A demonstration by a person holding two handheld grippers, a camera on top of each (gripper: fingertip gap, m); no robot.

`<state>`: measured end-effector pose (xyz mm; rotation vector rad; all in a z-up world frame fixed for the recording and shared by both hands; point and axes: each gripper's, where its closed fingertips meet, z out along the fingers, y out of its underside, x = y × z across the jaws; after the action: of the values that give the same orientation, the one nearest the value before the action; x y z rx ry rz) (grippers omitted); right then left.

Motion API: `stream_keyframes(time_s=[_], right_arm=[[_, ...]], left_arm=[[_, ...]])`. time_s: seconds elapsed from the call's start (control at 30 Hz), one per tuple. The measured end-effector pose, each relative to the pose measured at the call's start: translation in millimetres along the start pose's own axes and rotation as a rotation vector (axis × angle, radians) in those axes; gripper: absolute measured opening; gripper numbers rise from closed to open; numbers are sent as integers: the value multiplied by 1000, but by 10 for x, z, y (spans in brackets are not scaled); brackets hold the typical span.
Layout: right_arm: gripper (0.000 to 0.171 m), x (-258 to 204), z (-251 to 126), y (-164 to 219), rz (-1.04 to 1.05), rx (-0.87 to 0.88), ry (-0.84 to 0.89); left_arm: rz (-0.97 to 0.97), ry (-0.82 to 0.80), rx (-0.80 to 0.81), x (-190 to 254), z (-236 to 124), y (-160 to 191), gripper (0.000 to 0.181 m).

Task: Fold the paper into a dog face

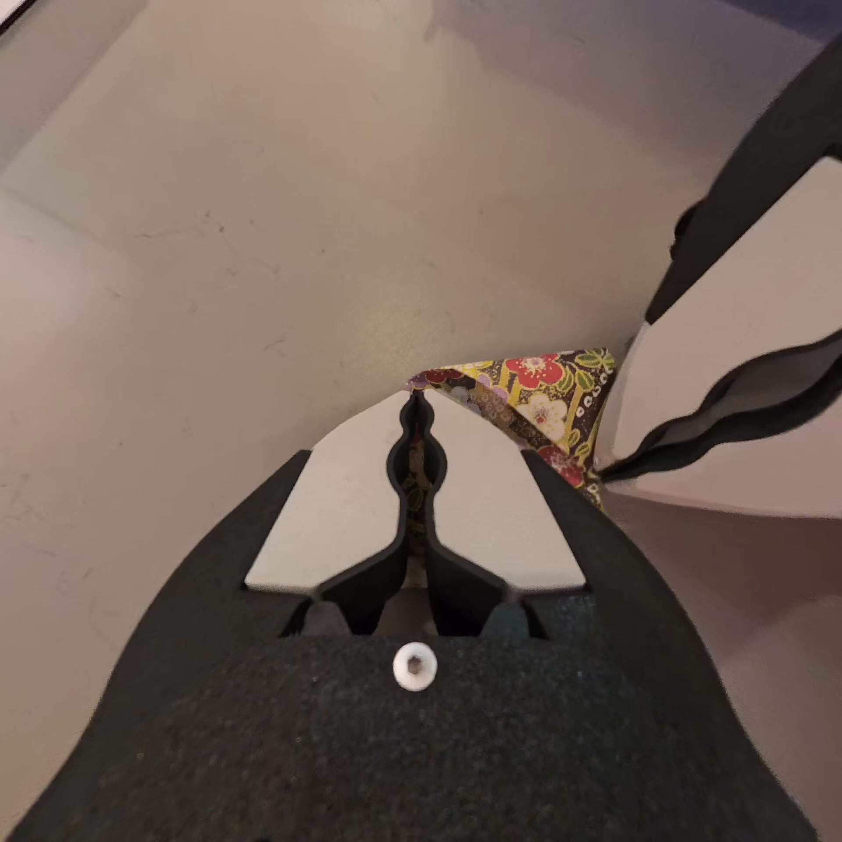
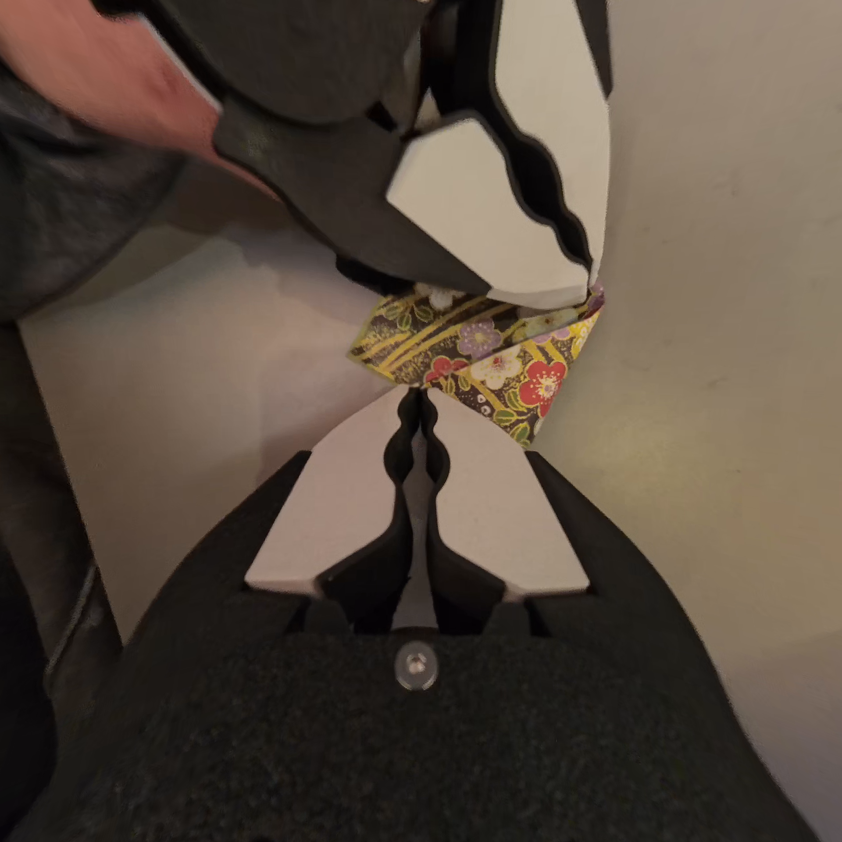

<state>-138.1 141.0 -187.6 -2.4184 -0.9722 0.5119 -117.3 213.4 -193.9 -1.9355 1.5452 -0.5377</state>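
The paper [image 1: 537, 396] is a small folded piece with a red, white and purple flower print on black and yellow. It is held up over the pale table [image 1: 273, 228]. My left gripper [image 1: 415, 403] is shut on one folded corner, and the print shows through the slot between its fingers. In the right wrist view the paper [image 2: 478, 360] spans between both grippers. The left gripper [image 2: 587, 278] pinches its far right corner. My right gripper [image 2: 419, 396] is shut on the near bottom point of the paper. The right gripper also shows in the left wrist view [image 1: 601, 471], at the paper's lower right edge.
A person's hand [image 2: 114, 91] and dark sleeve [image 2: 68, 205] hold the left gripper at the upper left of the right wrist view. The pale table top [image 2: 706, 410] lies around and below the paper. The table's edge [image 1: 27, 27] shows at the far upper left. Tip to tip, the grippers are about 8 cm apart.
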Motion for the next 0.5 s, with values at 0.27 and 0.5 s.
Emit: stream_keyframes(time_s=[0.27,0.5], right_arm=[[0,67,16,2,74,63,22],[0,109,18,65,78,58,60]], left_arm=[[-169,-100,19,-13,40,-44,0],[-197,-115,22,-13,45,-51,0]])
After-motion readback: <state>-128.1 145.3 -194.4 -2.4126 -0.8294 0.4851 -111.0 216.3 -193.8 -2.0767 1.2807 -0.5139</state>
